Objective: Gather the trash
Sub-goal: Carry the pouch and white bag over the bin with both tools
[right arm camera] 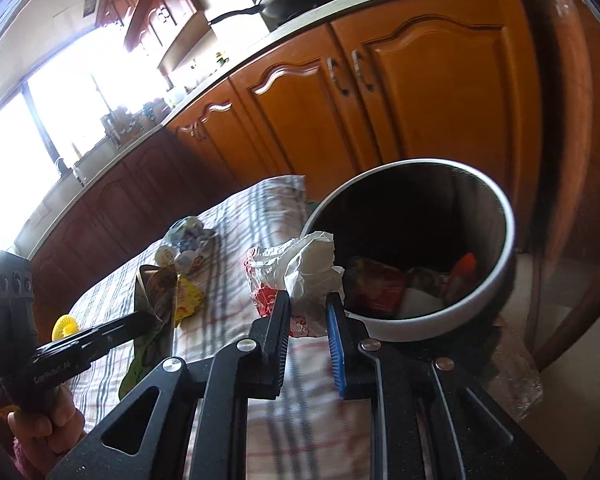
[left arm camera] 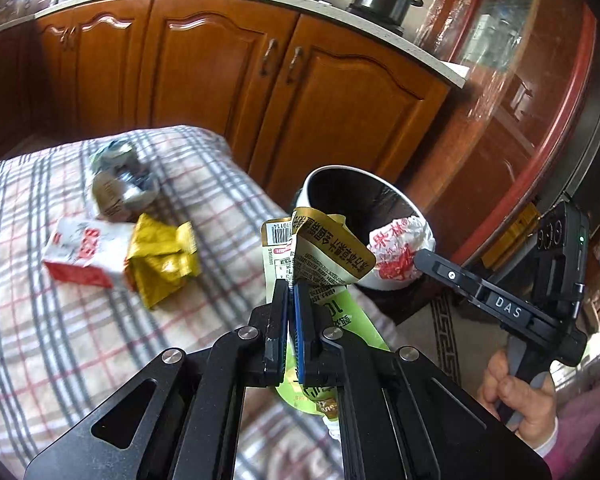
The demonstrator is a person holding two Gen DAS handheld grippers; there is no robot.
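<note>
1. Checked cloth (left arm camera: 60, 340) on a kitchen table holds a carton (left arm camera: 82, 254) and yellow wrapper (left arm camera: 162, 264).
2. Left gripper (left arm camera: 291, 292) pinches a pouch (left arm camera: 324, 256).
3. Right gripper (right arm camera: 308, 304) clamps crumpled paper (right arm camera: 304, 272) beside the bin (right arm camera: 508, 248).
4. Step: carrying; next, both need releasing over the bin.

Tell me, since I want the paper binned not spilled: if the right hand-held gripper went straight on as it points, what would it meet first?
Probably the bin: its open mouth lies just beyond the crumpled paper held by the right hand-held gripper, though depth is unclear.
</note>
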